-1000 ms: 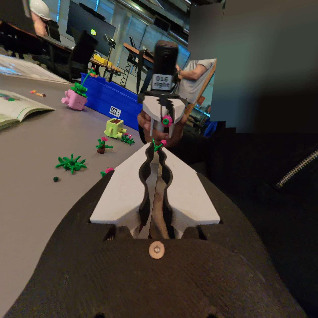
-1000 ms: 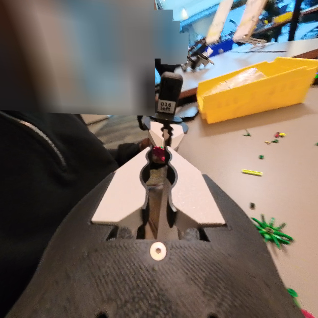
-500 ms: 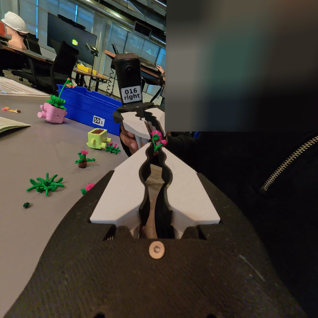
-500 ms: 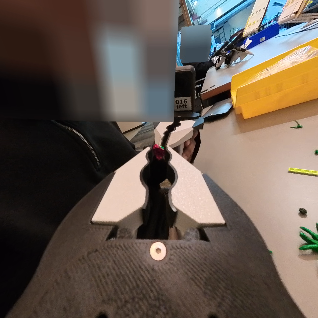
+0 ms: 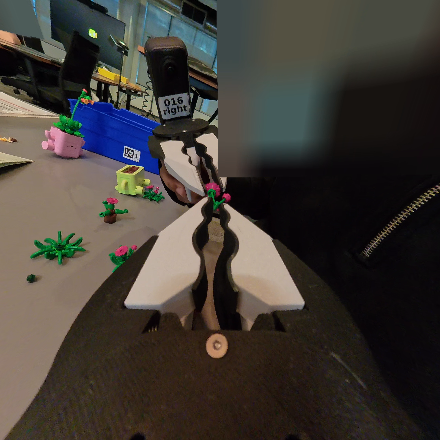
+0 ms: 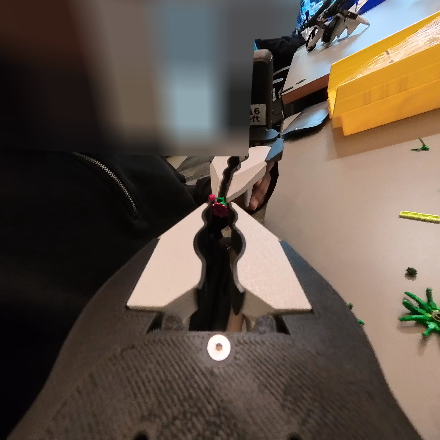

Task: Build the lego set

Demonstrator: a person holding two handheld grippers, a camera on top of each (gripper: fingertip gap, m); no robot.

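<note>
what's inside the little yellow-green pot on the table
The yellow-green pot has a reddish-brown studded top filling its opening; no plant stands in it. Anything beneath that layer is covered.

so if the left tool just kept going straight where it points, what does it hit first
Most likely the right tool, which faces it tip to tip. The left tool pinches a green flower stem, and the pink flower held by the right one already sits at that stem's top. Depth is hard to judge.

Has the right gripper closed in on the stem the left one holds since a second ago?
Yes. In the left wrist view the right gripper has come nearer and lower against the blue bin, so its pink flower now meets the green stem.
</note>
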